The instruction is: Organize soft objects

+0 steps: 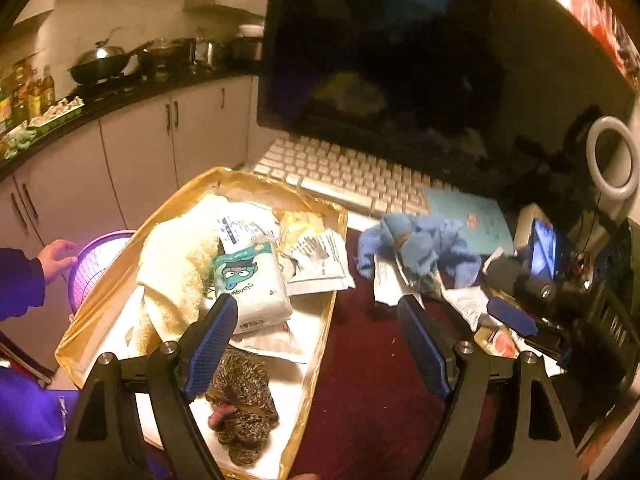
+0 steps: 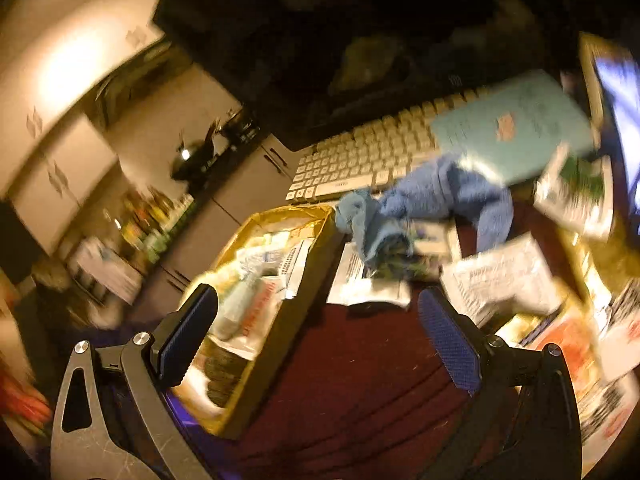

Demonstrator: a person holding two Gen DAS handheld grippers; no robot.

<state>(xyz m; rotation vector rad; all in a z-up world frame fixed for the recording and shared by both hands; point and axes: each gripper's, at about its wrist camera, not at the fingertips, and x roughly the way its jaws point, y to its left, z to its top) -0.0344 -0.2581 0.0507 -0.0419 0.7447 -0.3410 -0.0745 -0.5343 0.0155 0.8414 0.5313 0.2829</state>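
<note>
A gold-rimmed box [image 1: 120,264] holds a cream towel [image 1: 176,256], a white tissue pack [image 1: 252,280] with a blue cartoon, other packets, and a speckled knit item [image 1: 240,400]. A blue cloth [image 1: 416,248] lies crumpled on the dark red tabletop in front of the keyboard, on loose paper packets. My left gripper [image 1: 316,312] is open and empty, its left finger over the box. My right gripper [image 2: 320,300] is open and empty above the red surface, short of the blue cloth [image 2: 436,196] and right of the box [image 2: 280,312]. The right wrist view is blurred.
A white keyboard [image 1: 352,176] and a dark monitor [image 1: 400,48] stand behind. A teal booklet [image 1: 472,216], a ring light [image 1: 612,156], a small lit screen [image 1: 544,248] and paper packets [image 2: 500,280] crowd the right. A purple basket [image 1: 96,264] sits left of the box.
</note>
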